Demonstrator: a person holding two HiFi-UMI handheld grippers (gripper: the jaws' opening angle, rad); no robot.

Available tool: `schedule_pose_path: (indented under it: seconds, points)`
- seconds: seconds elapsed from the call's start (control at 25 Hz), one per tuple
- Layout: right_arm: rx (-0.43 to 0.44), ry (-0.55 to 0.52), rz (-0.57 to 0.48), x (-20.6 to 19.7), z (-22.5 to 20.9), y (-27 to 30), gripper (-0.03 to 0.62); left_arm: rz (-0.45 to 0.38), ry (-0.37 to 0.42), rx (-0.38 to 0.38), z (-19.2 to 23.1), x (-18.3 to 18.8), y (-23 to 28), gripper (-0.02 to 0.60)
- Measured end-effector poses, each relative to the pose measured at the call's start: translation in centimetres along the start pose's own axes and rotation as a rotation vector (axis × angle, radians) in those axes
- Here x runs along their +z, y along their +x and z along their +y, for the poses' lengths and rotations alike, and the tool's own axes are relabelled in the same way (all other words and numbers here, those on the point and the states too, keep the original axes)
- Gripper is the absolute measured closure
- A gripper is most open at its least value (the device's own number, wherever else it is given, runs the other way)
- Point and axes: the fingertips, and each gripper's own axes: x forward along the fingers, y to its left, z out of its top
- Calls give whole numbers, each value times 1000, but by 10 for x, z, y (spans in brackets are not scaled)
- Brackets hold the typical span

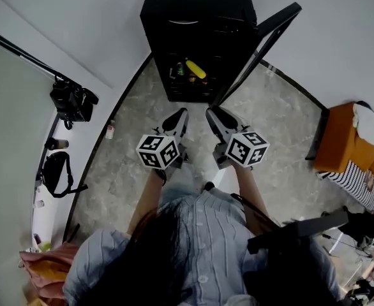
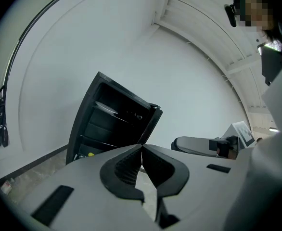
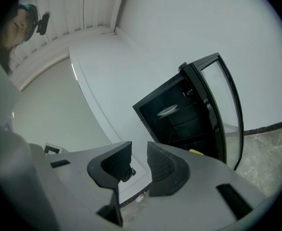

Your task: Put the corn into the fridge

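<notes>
Before fridge (image 1: 193, 18): left gripper (image 1: 180, 115), right gripper (image 1: 213, 113) side-by-side, near-level.

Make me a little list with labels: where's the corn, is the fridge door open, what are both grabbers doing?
fridge: black
door: swung open
corn: yellow, lying low down inside the fridge
left gripper: jaws together, empty
right gripper: jaws apart, nothing between them

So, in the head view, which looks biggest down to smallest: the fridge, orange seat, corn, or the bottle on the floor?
1. fridge, clearly largest
2. orange seat
3. corn and bottle: both tiny, too alike to rank
</notes>
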Motion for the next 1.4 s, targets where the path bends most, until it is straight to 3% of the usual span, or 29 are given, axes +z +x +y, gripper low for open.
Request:
schedule_pose_path:
  seconds: [0.28,0.84,1.4]
  points:
    - [96,-85,1,-11,12,-73,491,-66,59,27,-58,-12,-28,572]
    - [170,-95,10,-59,38,-185,509,-82,95,58,-153,-79,-97,572]
    - [239,-130,41,-89,70,-215,565,-113,142,113,-173,-92,-144,572]
